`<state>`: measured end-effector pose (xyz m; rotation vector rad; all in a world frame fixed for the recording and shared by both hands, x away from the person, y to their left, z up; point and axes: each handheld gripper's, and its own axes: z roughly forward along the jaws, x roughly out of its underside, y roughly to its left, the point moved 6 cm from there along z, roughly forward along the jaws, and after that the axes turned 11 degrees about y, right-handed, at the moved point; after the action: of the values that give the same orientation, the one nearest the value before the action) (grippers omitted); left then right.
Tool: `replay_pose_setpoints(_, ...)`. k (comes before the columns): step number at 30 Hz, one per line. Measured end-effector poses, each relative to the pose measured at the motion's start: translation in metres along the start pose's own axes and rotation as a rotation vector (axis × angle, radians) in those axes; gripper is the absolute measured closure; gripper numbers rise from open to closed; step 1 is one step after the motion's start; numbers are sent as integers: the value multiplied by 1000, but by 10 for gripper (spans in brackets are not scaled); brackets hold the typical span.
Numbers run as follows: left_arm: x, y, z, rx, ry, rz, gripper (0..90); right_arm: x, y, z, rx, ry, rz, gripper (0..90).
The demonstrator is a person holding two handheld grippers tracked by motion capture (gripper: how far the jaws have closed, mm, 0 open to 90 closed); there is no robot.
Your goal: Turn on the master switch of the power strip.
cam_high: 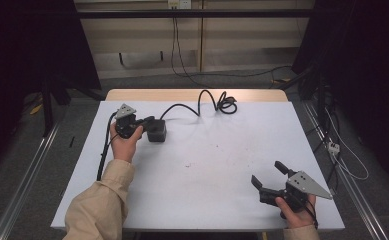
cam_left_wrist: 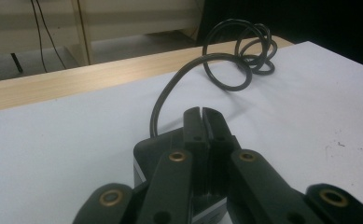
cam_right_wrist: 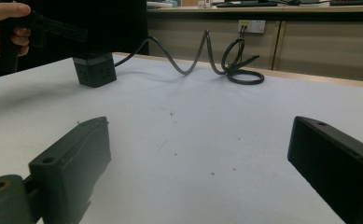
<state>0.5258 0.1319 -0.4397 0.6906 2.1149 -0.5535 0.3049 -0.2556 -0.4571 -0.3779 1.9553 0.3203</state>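
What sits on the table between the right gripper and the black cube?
Nothing: bare white table separates right gripper from black cube, clearest in the high view.

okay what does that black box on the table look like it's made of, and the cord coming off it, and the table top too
Box: likely hard plastic, matte black with a pale band near its top, crisp moulded edges.
Cord: seems rubber or PVC sheathed, black, slight sheen, holding springy loops.
Table top: a smooth matte white sheet, material unclear, speckled with small marks, over a light wood-look board along the far edge.
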Motion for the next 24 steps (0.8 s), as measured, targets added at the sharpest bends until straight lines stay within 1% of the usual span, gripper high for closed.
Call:
replay_pose_setpoints(6,1,-1,1,2,6,-6,900,0,0,0,-1,-1,-2,56)
replay_pose_setpoints(7,2,0,1,-1,14,3,900,0,0,0,-1,-2,1,56)
replay_pose_setpoints(10,3,0,2,-2,22,4,900,0,0,0,0,-2,2,56)
replay_pose_setpoints(12,4,-1,3,5,20,-6,900,0,0,0,-1,-2,-3,56)
replay_pose_setpoints(13,4,-1,3,3,27,1,900,0,0,0,-1,-2,-3,56)
replay_pose_setpoints(16,5,-2,5,6,28,-5,900,0,0,0,-1,-1,-3,56)
replay_pose_setpoints(17,6,-2,5,5,37,2,900,0,0,0,-1,-1,-3,56)
replay_pose_setpoints(19,6,-2,6,8,34,-6,900,0,0,-1,-2,-2,-4,56)
replay_pose_setpoints(20,7,-1,6,4,42,-1,900,0,0,-1,-1,-2,-4,56)
replay_pose_setpoints(22,8,-1,6,5,39,-7,900,0,0,-1,0,-2,-4,56)
replay_pose_setpoints(23,9,-1,6,4,46,-4,900,0,0,-1,2,-3,-5,56)
replay_pose_setpoints(24,9,-1,7,4,48,-9,900,-1,-1,-1,2,-4,-5,56)
